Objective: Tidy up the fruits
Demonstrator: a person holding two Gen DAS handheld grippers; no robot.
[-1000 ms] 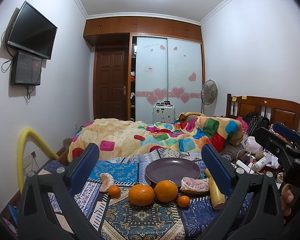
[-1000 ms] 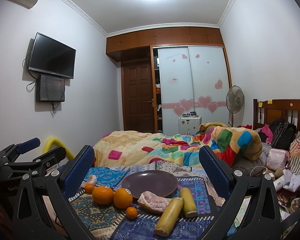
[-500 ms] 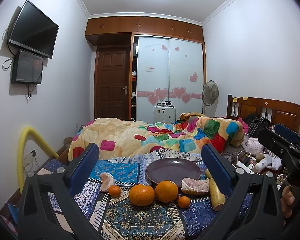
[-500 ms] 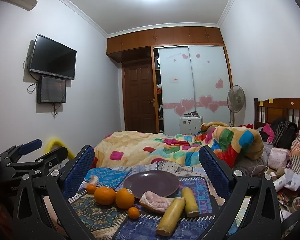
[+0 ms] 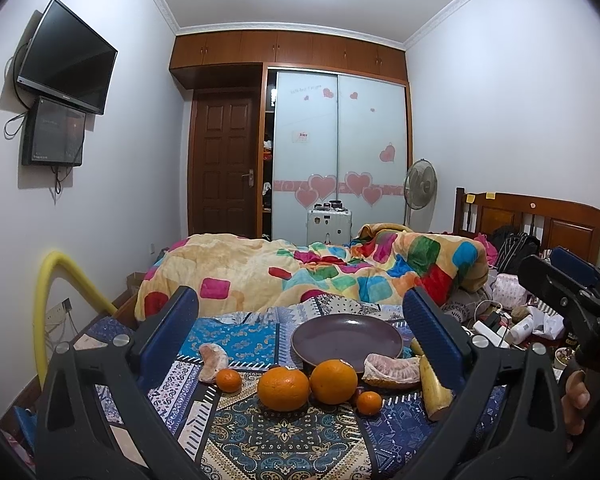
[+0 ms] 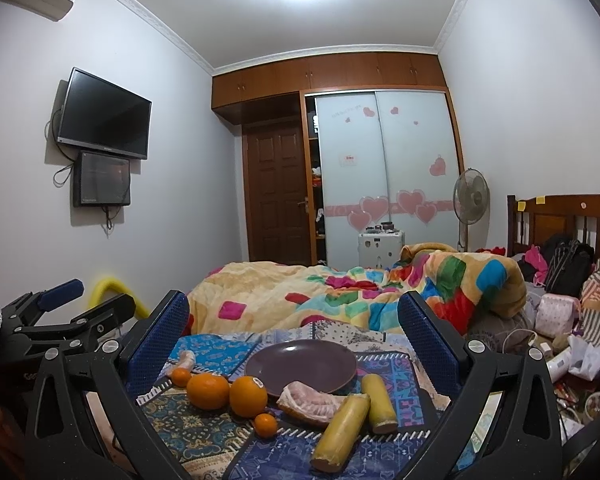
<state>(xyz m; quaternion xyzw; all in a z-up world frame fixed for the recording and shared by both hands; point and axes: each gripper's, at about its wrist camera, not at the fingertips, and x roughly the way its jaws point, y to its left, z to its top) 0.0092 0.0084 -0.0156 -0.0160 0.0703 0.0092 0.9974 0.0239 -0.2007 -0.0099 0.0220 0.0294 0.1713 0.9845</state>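
An empty purple plate [image 5: 346, 336] [image 6: 300, 364] sits on a patterned cloth. In front of it lie two large oranges [image 5: 283, 388] [image 6: 248, 396], two small tangerines [image 5: 369, 403] [image 6: 265, 425], peeled pomelo pieces [image 5: 392, 366] [image 6: 314, 398] and two yellow cane sections [image 6: 342, 432]. A second pomelo piece [image 5: 212, 362] lies at the left by a tangerine [image 5: 228, 380]. My left gripper [image 5: 300, 332] hangs open above and short of the fruit, holding nothing. My right gripper [image 6: 292, 336] is open too, also empty, short of the plate.
A bed with a colourful quilt [image 5: 308, 272] lies behind the cloth. Clutter of bags and bottles [image 5: 512, 320] fills the right side. A yellow foam tube [image 5: 56, 300] arches at the left wall. A fan [image 6: 471, 200] and wardrobe stand at the back.
Both views have tilted slightly upward, so the fruit sits a little lower in frame. Both grippers stay open and nothing on the cloth has moved.
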